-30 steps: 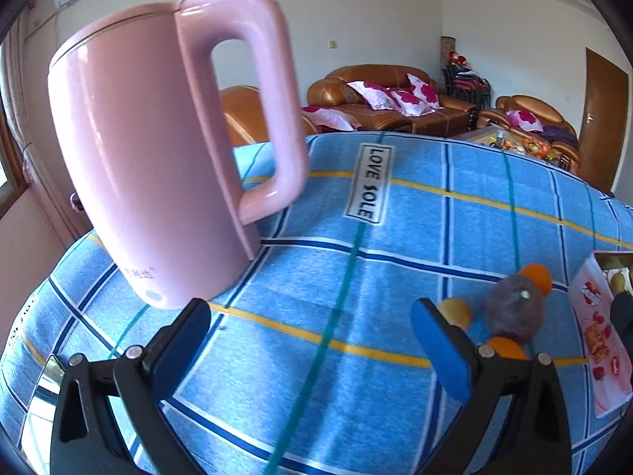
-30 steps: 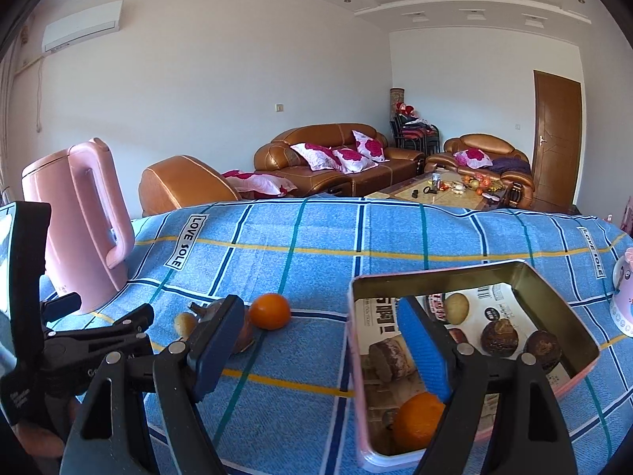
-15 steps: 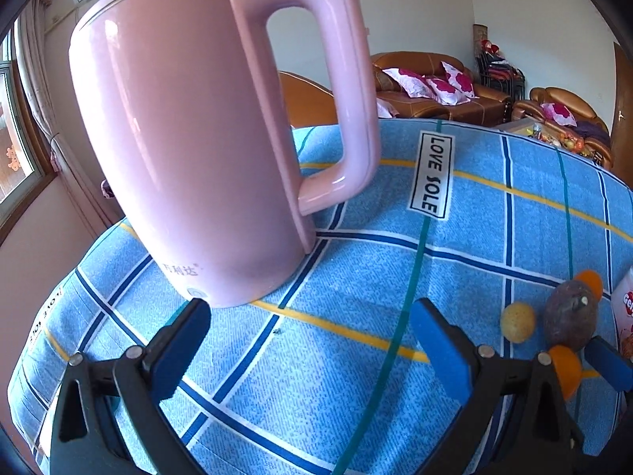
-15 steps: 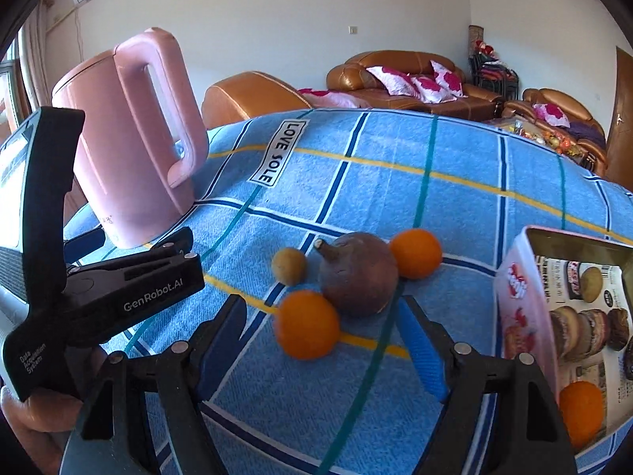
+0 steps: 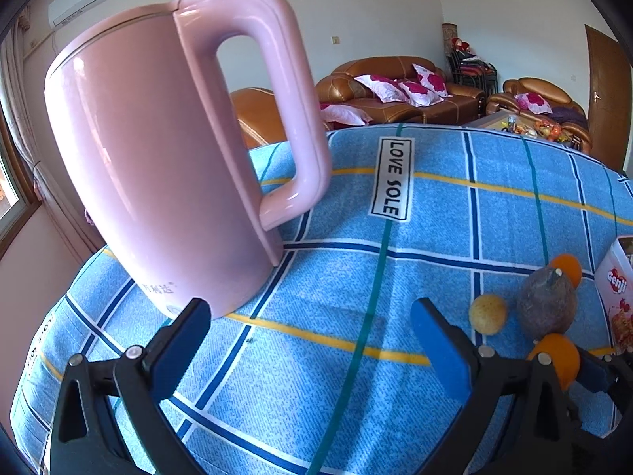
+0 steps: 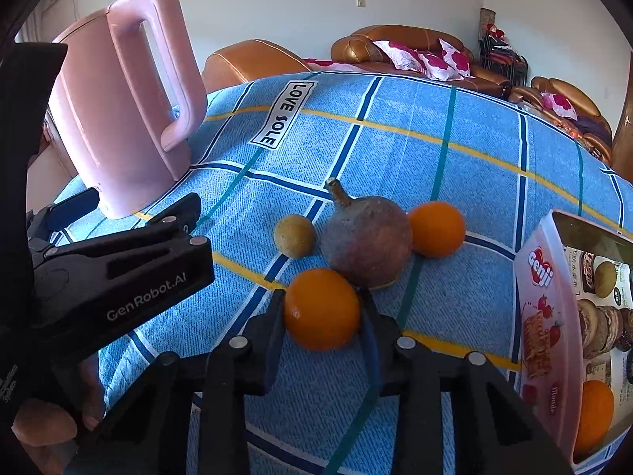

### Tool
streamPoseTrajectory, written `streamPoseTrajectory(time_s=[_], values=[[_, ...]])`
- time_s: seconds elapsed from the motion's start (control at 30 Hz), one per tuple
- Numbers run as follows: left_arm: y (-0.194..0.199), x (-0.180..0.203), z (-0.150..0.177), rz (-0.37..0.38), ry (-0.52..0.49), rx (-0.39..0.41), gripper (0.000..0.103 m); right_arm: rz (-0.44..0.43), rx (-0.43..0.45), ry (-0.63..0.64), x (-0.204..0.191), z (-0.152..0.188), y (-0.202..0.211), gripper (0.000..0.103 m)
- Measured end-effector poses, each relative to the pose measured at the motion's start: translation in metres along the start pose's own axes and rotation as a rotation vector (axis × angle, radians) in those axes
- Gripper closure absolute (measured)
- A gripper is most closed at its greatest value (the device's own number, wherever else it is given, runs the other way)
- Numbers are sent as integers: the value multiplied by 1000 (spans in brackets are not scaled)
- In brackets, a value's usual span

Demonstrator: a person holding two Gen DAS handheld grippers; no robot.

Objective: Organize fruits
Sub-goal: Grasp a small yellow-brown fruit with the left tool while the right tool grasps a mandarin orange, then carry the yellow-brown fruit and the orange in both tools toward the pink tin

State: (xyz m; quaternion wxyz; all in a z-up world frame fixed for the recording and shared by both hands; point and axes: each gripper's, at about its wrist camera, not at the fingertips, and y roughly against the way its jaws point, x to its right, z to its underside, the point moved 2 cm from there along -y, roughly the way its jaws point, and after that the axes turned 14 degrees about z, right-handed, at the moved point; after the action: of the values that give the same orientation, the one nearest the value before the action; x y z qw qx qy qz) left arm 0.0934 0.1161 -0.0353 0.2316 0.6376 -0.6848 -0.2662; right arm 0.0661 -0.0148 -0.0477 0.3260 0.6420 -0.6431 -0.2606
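Several fruits lie together on the blue checked cloth: a near orange (image 6: 321,308), a far orange (image 6: 437,229), a large brown stemmed fruit (image 6: 366,241) and a small tan fruit (image 6: 294,235). My right gripper (image 6: 322,310) is closing its jaws, and its blue pads touch both sides of the near orange, which rests on the cloth. My left gripper (image 5: 310,310) stands open over bare cloth, left of the fruits, with nothing between its fingers. In the left wrist view the held orange (image 5: 554,358) shows at the lower right.
A pink kettle (image 5: 166,158) stands at the far left, close in front of my left gripper. An open pink tin (image 6: 542,316) at the right holds another orange (image 6: 593,411) and several brown items. The cloth drops off at the table's edges.
My right gripper swung left from over the tin to the fruit cluster, dipped down, and its wide jaws narrowed onto the near orange. The left gripper stayed open and hardly moved.
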Motion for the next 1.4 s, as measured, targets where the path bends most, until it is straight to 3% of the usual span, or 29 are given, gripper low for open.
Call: streamPoseTrajectory(time_s=[0.1,0.27,0.3,0.43,0.5,0.67,0.83,0.9,1.03,1.1,1.17,1.3,1.4], values=[[6,11,-1,66,-48,27,0,-14,104,-64,17,3,22,66],[9,35,-4,191,-142,27,15,118,262,-108,47,10,53,66],[8,40,-3,212,-155,19,17,143,281,-116,53,9,56,66],[2,53,-1,305,-191,-36,43,203,316,-132,71,8,60,66],[-2,62,-1,340,-209,-64,43,206,313,-144,77,6,59,66],[-19,74,-6,316,-242,-100,53,192,309,-155,81,3,56,66],[-33,67,-14,362,-170,-133,59,188,311,-152,77,4,56,66],[-41,61,-14,392,-129,-178,59,181,302,-156,78,4,53,66],[-40,55,-14,436,-87,-176,58,171,287,-165,78,3,50,66],[-40,59,-14,418,-108,-178,60,169,288,-169,79,2,49,66],[-39,64,-13,414,-133,-178,74,166,288,-166,78,3,48,66],[-34,64,-11,379,-141,-159,74,172,292,-163,76,5,49,66],[-18,60,-12,302,-138,-71,74,185,312,-165,78,5,51,66]])
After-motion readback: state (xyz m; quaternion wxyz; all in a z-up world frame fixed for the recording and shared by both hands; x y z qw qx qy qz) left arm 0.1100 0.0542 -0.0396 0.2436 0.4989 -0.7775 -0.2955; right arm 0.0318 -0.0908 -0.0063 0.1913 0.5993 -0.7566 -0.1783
